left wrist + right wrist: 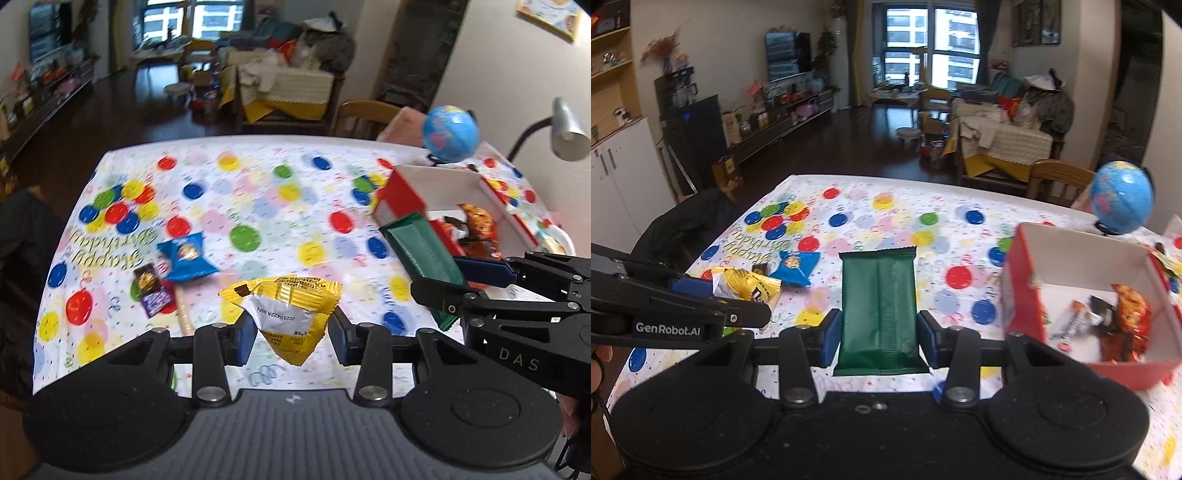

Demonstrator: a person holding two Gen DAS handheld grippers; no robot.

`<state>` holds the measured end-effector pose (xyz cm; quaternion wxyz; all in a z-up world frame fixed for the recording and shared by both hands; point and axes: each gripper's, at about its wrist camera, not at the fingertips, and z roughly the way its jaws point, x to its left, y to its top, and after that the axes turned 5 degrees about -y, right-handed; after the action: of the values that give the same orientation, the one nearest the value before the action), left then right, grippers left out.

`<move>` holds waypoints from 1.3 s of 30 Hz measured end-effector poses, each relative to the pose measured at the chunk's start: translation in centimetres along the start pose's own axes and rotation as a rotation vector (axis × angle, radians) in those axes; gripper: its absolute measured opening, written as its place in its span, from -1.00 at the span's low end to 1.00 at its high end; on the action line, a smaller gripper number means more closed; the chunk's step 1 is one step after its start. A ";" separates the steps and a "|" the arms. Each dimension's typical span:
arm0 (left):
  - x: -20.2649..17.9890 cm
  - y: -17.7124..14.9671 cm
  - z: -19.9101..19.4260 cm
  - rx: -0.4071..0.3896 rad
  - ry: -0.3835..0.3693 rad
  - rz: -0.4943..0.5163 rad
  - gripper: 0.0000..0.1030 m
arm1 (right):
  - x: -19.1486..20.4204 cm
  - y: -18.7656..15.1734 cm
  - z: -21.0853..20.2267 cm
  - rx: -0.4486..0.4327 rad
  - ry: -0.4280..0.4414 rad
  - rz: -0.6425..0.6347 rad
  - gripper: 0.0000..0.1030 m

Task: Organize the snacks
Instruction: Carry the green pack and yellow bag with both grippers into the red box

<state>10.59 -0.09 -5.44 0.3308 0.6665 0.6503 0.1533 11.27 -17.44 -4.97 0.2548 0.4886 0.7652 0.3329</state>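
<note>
My left gripper (292, 334) is shut on a yellow snack packet (291, 314), held above the table; from the right wrist view the same packet (748, 286) shows at the left in that gripper (713, 295). My right gripper (879, 338) is shut on a flat green snack bar (878, 306), also lifted; the left wrist view shows the bar (424, 258) beside the box. The red box (1025, 291) with white inside stands at the right and holds orange-red wrapped snacks (1126, 317). A blue packet (188, 258) and a small purple packet (151, 291) lie on the tablecloth.
The table wears a balloon-print birthday cloth (258, 206). A blue globe (450, 133) and a silver desk lamp (569, 133) stand behind the box (402, 192). A wooden chair (1060, 181) is at the far edge. A person's hand (600, 365) shows at the left.
</note>
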 end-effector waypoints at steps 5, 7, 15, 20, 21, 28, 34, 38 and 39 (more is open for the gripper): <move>-2.5 0.8 -0.9 -0.027 -0.028 0.044 -0.21 | -1.4 -0.1 -2.3 -0.023 -0.036 0.022 -0.19; -3.5 1.2 -1.0 -0.038 -0.037 0.062 -0.21 | -2.2 -0.1 -3.0 -0.036 -0.050 0.025 -0.19; -8.6 3.8 1.4 -0.045 -0.056 0.110 -0.21 | -7.7 0.2 -3.6 -0.054 -0.087 0.061 -0.19; -12.2 5.4 4.4 -0.030 -0.060 0.122 -0.21 | -12.6 0.2 -3.1 -0.043 -0.113 0.077 -0.19; -12.9 5.8 5.0 -0.027 -0.060 0.123 -0.21 | -13.5 0.2 -2.9 -0.038 -0.119 0.078 -0.19; -17.2 7.6 9.5 0.005 -0.053 0.148 -0.21 | -19.6 -0.3 -0.7 -0.007 -0.153 0.098 -0.19; -19.7 8.9 13.8 0.046 -0.034 0.172 -0.21 | -23.5 -1.1 1.3 0.026 -0.178 0.113 -0.19; -20.7 9.7 16.5 0.065 -0.015 0.188 -0.21 | -25.3 -1.4 2.7 0.049 -0.185 0.112 -0.19; -20.9 9.9 17.1 0.067 -0.010 0.194 -0.21 | -25.6 -1.5 3.1 0.055 -0.190 0.111 -0.19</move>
<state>26.81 -23.83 -6.97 0.2953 0.7376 0.5859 0.1597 22.73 -40.57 -6.47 0.2940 0.5664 0.7182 0.2774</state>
